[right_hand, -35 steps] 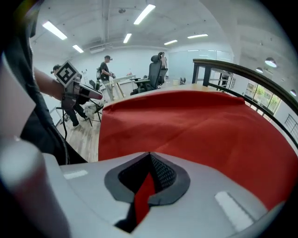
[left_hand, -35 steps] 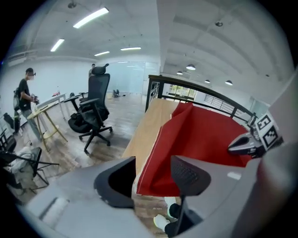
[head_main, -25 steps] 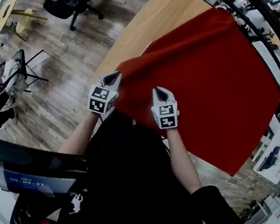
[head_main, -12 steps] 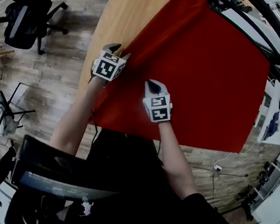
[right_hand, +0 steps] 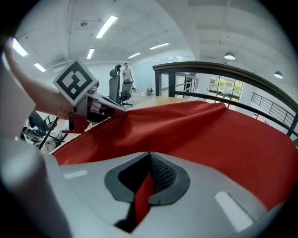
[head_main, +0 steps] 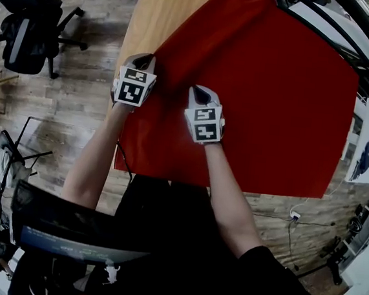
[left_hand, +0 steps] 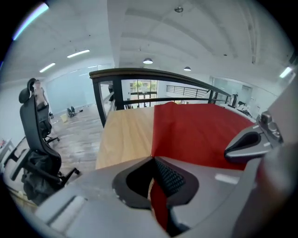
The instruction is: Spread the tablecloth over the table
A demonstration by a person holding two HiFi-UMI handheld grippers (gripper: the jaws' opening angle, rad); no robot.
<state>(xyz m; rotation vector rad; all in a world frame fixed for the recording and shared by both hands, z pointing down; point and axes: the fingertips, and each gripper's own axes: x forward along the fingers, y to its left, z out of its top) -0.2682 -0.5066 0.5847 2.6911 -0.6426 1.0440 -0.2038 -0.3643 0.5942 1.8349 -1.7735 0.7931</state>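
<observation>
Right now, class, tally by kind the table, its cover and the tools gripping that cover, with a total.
table: 1
tablecloth: 1
grippers: 2 (left gripper, jaws just closed onto the tablecloth; right gripper, shut on it too)
Total: 4

Wood-plank floor [head_main: 73,94], black office chair [head_main: 26,37], dark railing [left_hand: 153,73], white ceiling [left_hand: 186,32] with strip lights [left_hand: 78,53].

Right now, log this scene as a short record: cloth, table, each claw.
cloth: red fabric tablecloth, lying over most of the table
table: light wooden table, bare strip showing beside the cloth's left edge
left claw: jaws have just been closing, now shut on the cloth's left edge
right claw: shut on a pinch of the cloth, further in
nearby: black office chair, off to the left
</observation>
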